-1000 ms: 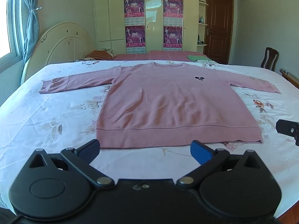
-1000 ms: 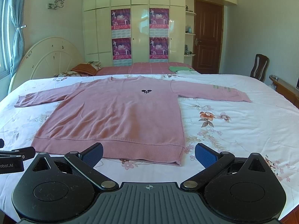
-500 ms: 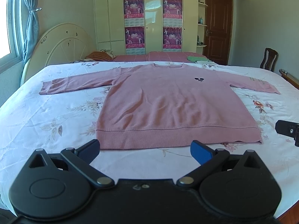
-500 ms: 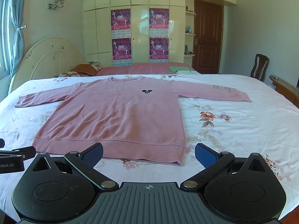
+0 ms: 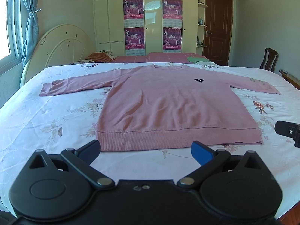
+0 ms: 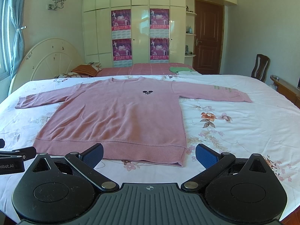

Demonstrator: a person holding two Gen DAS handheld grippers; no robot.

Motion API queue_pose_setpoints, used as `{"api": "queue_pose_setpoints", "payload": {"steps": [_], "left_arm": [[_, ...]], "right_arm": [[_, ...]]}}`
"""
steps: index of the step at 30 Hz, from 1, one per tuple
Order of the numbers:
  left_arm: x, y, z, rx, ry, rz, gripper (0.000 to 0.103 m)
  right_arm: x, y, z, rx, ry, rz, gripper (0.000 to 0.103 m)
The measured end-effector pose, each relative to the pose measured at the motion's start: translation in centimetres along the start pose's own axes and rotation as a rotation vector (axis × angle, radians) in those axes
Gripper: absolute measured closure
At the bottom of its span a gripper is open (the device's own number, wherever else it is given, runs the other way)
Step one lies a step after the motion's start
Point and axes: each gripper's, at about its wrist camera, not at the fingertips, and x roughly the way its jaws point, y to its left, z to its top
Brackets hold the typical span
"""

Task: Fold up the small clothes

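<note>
A pink long-sleeved sweater [image 5: 168, 105] [image 6: 120, 116] lies flat on the floral bedsheet, front up, both sleeves spread out, hem nearest me. A small black logo [image 5: 199, 80] marks its chest. My left gripper [image 5: 145, 151] hovers open just short of the hem, nothing between its blue pads. My right gripper [image 6: 149, 154] also stands open, above the hem's right corner [image 6: 180, 163]. The right gripper's tip [image 5: 288, 132] shows at the left view's right edge; the left gripper's tip [image 6: 15, 158] shows at the right view's left edge.
The white floral bed [image 5: 46, 116] fills the foreground. A cream headboard [image 5: 61, 45] stands at far left. Behind are a second pink bed [image 6: 150, 68] with folded green cloth [image 6: 181, 69], a wardrobe with posters [image 5: 152, 24], a brown door [image 5: 217, 30] and a wooden chair [image 6: 261, 66].
Both views have shifted very slightly; the sweater and both open grippers stand as before.
</note>
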Motion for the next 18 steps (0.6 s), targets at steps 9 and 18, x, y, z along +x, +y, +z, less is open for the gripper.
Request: {"api": "queue_pose_setpoints", "payload": {"steps": [9,18], "left_arm": [[-0.01,0.05,-0.02,0.002,-0.003,0.000,0.000],[0.11,0.03,-0.01,0.003,-0.002,-0.001,0.000]], "right_arm": [[0.04,0.03,0.05,0.001,0.004,0.000,0.000],[0.24,0.14,0.20,0.002,0.010,0.004,0.000]]}}
